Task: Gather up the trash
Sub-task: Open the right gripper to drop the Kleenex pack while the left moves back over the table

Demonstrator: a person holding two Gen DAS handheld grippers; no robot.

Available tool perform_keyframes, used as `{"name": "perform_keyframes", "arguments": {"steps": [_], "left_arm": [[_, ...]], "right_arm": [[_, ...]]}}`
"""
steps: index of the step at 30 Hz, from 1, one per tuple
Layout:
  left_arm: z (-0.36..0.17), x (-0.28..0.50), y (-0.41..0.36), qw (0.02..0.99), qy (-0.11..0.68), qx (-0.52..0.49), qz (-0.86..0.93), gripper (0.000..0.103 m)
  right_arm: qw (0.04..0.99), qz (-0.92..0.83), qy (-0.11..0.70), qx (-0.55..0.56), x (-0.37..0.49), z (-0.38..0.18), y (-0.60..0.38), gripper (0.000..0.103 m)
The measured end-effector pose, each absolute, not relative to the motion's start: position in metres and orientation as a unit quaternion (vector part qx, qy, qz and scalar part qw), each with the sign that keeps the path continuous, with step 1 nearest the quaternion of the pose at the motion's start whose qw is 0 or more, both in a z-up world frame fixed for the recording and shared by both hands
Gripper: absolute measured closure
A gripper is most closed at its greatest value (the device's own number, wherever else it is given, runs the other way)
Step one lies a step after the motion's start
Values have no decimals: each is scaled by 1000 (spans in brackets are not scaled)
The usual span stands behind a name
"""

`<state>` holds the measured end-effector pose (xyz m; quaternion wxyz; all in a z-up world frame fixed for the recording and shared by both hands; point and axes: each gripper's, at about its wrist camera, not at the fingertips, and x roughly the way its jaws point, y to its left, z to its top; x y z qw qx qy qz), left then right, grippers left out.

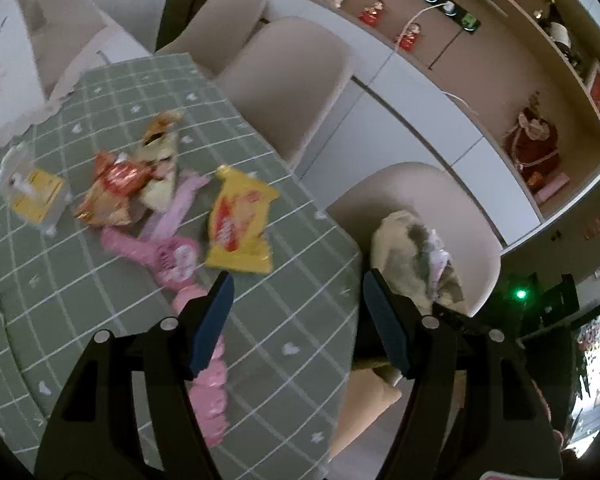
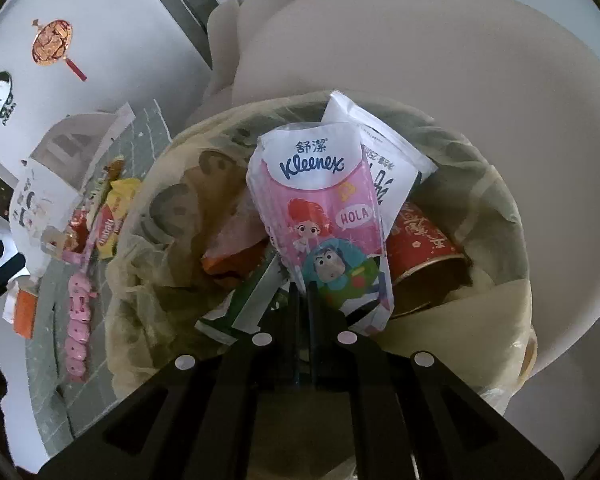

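Step in hand: judged from the right wrist view, dropping the pink-and-white Kleenex tissue wrapper (image 2: 320, 216) into the round bin lined with a pale yellowish bag (image 2: 148, 248).
Right tongs: the right gripper (image 2: 302, 292) has its jaws pressed together on the wrapper's lower edge, holding it upright over the bin's mouth.
Doing it well: part the jaws only while the wrapper hangs inside the rim; the thin film will likely cling or drift, so a low release over the middle seems safest.
Bin contents: a red paper cup (image 2: 424, 240) on its side, a white printed pouch (image 2: 384, 152) behind the wrapper, and orange and green packets below.
Bin place: on the beige chair seat (image 2: 460, 80), just beside the table.
Left tongs: the left gripper (image 1: 298, 312) is spread wide and empty above the green checked tablecloth (image 1: 100, 292).
Trash left: a yellow snack packet (image 1: 240, 220), a long pink wrapper strip (image 1: 176, 260), crumpled red-and-gold wrappers (image 1: 116, 188) and a clear packet with a yellow label (image 1: 32, 192), clustered near the table's middle.
Next pick: the yellow packet lies flat; an edge pinch would suit.
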<state>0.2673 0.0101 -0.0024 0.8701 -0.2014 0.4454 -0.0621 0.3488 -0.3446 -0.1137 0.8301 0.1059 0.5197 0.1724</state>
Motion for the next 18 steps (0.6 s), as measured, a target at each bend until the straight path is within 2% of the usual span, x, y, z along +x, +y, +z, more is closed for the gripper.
{"name": "perform_keyframes", "arguments": {"steps": [6,7,8,10,18], "left_arm": [[-2,246,30,874,442,-196,-51,39],[-1,243,34,876,440,-190,-49,39],[-1,239,38,878,438,-186,-47,39],[0,233,47,881,433,-185,-46,38],[3,207,92,897,407,-167,-25,37]], "right_arm": [[852,157,492,82,334,-98,-332,96],[857,153,485,79,330,-93,-332,91],[862,151,477,78,326,-88,-331,81],[872,147,460,80,317,-79,-332,70],[896,129,419,71,283,-38,-317,69]]}}
